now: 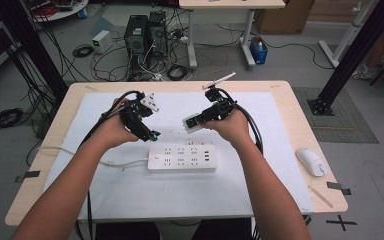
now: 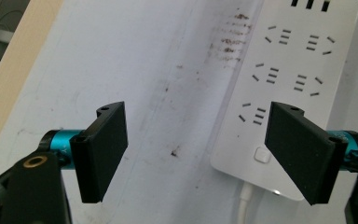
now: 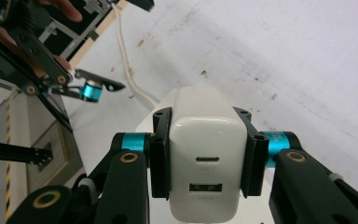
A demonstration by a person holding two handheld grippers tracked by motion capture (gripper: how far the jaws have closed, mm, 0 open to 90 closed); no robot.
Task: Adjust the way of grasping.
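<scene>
A white power strip [image 1: 181, 157] with several sockets lies flat on the white mat, its cable [image 1: 125, 162] running off to the left. Above the strip's left end my left gripper [image 1: 152, 134] hangs open, pointing down, with nothing between its jaws. In the left gripper view the open gripper [image 2: 198, 116] looks down past the switch end of the power strip [image 2: 303, 56]. My right gripper [image 1: 196, 121] is shut on a white USB charger [image 1: 192, 123], held in the air behind the strip. In the right gripper view the charger [image 3: 205, 140] sits clamped between both pads, ports facing the camera.
A white mat [image 1: 130, 190] covers most of the wooden table [image 1: 300, 115]. A white mouse [image 1: 311, 161] and a thin wooden stick [image 1: 320, 196] lie near the right edge. Computer towers [image 1: 145, 35] and cables stand on the floor beyond the table.
</scene>
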